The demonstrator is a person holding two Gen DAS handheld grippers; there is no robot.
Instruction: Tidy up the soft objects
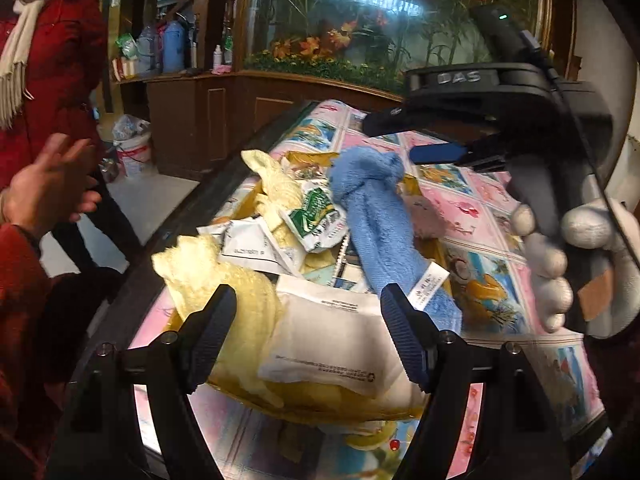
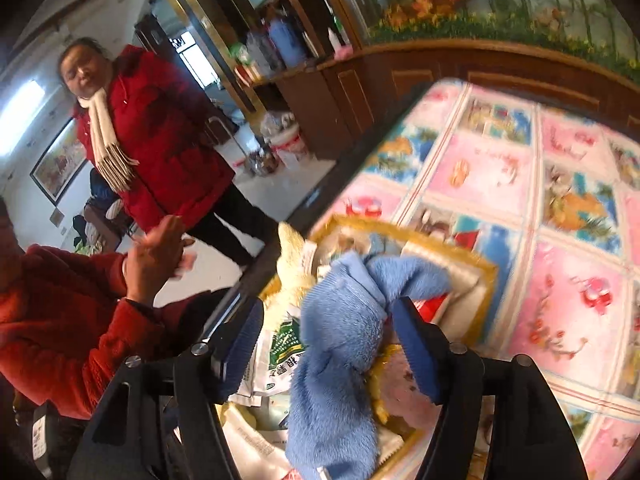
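Observation:
A gold-rimmed tray [image 1: 308,157] [image 2: 474,265] on the table holds a pile of soft things. A blue towel [image 1: 372,216] [image 2: 340,344] lies across it, beside a yellow towel [image 1: 224,280] [image 2: 292,270], a green-and-white packet [image 1: 318,216] [image 2: 282,346] and a white packet [image 1: 332,340]. My left gripper [image 1: 308,320] hovers open over the white packet and yellow towel. My right gripper [image 1: 412,138] [image 2: 330,340], held by a gloved hand [image 1: 560,248], is open just above the blue towel's far end, gripping nothing.
The table wears a pink and blue patterned cloth [image 1: 480,208] [image 2: 520,180]. A person in a red coat [image 1: 52,60] [image 2: 160,132] stands left of it. Another person's raised hand [image 1: 48,184] [image 2: 156,256] is near the table's left edge. A wooden cabinet [image 1: 240,112] stands behind.

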